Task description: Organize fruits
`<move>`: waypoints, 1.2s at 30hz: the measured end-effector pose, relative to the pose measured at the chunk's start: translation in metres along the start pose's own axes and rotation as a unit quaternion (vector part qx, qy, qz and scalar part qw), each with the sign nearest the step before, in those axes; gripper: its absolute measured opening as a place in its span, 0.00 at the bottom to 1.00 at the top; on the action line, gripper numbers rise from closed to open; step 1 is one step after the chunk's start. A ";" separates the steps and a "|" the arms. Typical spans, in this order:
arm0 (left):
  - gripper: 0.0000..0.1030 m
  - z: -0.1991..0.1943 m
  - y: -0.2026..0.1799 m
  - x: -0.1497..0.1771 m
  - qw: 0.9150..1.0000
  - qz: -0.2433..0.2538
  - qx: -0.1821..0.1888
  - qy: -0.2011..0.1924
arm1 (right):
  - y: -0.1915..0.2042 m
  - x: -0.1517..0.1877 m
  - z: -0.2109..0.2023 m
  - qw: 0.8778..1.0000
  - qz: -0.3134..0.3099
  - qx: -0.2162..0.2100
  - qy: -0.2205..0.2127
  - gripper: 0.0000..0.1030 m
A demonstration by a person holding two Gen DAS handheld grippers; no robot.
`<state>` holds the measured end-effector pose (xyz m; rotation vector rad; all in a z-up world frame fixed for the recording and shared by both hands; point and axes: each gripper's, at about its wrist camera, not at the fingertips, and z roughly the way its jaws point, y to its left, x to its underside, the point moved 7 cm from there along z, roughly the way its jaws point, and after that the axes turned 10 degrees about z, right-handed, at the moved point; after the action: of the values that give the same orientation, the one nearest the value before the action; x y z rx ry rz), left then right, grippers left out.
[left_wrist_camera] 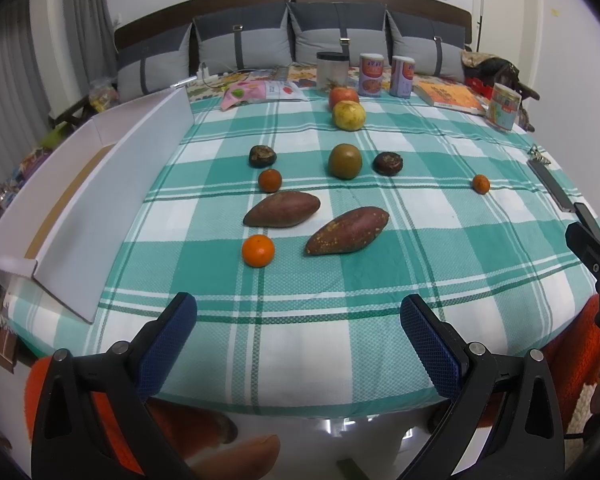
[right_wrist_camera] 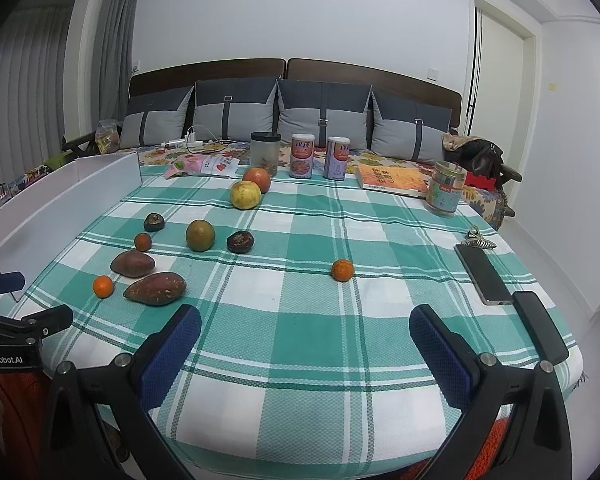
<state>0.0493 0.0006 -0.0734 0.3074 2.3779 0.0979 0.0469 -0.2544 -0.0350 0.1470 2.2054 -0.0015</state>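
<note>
Fruit lies loose on a green-and-white checked cloth [left_wrist_camera: 292, 340]. Two sweet potatoes [left_wrist_camera: 282, 209] [left_wrist_camera: 347, 230] sit mid-table, with small oranges [left_wrist_camera: 258, 251] [left_wrist_camera: 269, 180] [left_wrist_camera: 480, 183] around them. Behind are two dark fruits [left_wrist_camera: 262, 156] [left_wrist_camera: 387, 163], a green-brown fruit [left_wrist_camera: 344, 161], a yellow fruit [left_wrist_camera: 348, 115] and a red apple [left_wrist_camera: 342, 96]. My left gripper [left_wrist_camera: 298, 340] hovers open over the near edge, nothing between its blue pads. My right gripper [right_wrist_camera: 305, 348] is open too, near the front right, well short of the lone orange [right_wrist_camera: 342, 270].
A white cardboard box [left_wrist_camera: 112, 200] with a tall wall stands along the left side. Jars and cans [left_wrist_camera: 370, 75], a book [left_wrist_camera: 448, 97] and a snack bag [left_wrist_camera: 260, 92] line the back. A phone [right_wrist_camera: 483, 274] and a hair clip [right_wrist_camera: 478, 240] lie at the right edge.
</note>
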 end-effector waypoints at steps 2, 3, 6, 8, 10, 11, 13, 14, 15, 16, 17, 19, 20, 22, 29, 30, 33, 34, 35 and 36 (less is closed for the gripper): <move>0.99 0.000 0.000 0.000 1.000 0.000 0.000 0.000 | -0.001 0.000 0.001 1.000 0.001 0.001 0.000 1.00; 0.99 0.000 0.000 0.000 1.000 0.000 0.000 0.001 | -0.001 0.000 0.001 1.000 0.001 0.002 0.000 1.00; 0.99 0.000 0.000 0.000 1.000 0.000 0.000 0.000 | -0.001 0.000 0.000 1.000 0.002 0.001 0.000 1.00; 0.99 0.000 0.000 0.000 1.000 0.000 0.000 0.000 | -0.003 0.000 0.001 1.000 0.004 0.001 -0.001 1.00; 0.99 0.000 0.000 0.000 1.000 0.000 0.000 0.001 | -0.004 0.000 0.001 1.000 0.005 0.002 -0.001 1.00; 0.99 0.000 0.000 0.000 1.000 0.000 0.001 0.001 | -0.004 0.001 0.001 1.000 0.005 0.004 -0.002 1.00; 0.99 0.000 0.000 0.000 1.000 0.000 0.000 0.001 | -0.005 0.001 0.002 1.000 0.004 0.004 -0.001 1.00; 0.99 0.000 -0.001 0.000 1.000 0.000 0.000 0.001 | -0.005 0.001 0.002 1.000 0.005 0.005 -0.001 1.00; 0.99 0.000 0.000 0.000 1.000 0.000 0.000 0.001 | -0.005 0.002 0.002 1.000 0.005 0.006 -0.001 1.00; 0.99 0.000 0.000 0.000 1.000 0.000 0.000 0.001 | -0.005 0.002 0.002 1.000 0.005 0.007 0.000 1.00; 0.99 0.000 -0.001 0.001 1.000 0.000 0.000 0.001 | -0.005 0.002 0.002 1.000 0.006 0.008 0.000 1.00; 0.99 0.000 -0.001 0.001 1.000 0.000 0.000 0.001 | -0.005 0.002 0.003 1.000 0.007 0.009 0.000 1.00; 0.99 0.000 -0.001 0.001 1.000 0.000 0.000 0.001 | -0.005 0.002 0.003 1.000 0.008 0.010 0.000 1.00; 0.99 0.000 -0.001 0.001 1.000 0.000 0.000 0.001 | -0.006 0.002 0.003 1.000 0.009 0.011 0.000 1.00; 0.99 0.002 -0.005 0.006 1.000 0.000 0.002 0.003 | -0.006 0.003 0.004 1.000 0.011 0.014 0.001 1.00; 0.99 0.002 -0.004 0.005 1.000 -0.001 0.001 0.003 | -0.006 0.003 0.005 1.000 0.011 0.015 0.001 1.00; 0.99 0.004 -0.002 0.006 1.000 -0.010 0.005 0.006 | -0.007 0.003 0.005 1.000 0.010 0.016 0.000 1.00; 0.99 0.006 -0.001 0.007 1.000 -0.016 0.008 0.009 | -0.008 0.003 0.005 1.000 0.010 0.017 0.000 1.00; 0.99 0.007 0.000 0.009 1.000 -0.021 0.009 0.012 | -0.008 0.003 0.007 1.000 0.010 0.019 0.001 1.00; 0.99 0.009 0.001 0.010 1.000 -0.025 0.010 0.016 | -0.009 0.004 0.009 1.000 0.010 0.022 0.004 1.00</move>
<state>0.0487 0.0040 -0.0869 0.2577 2.4185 0.0555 0.0505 -0.2635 -0.0436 0.1943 2.2128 -0.0378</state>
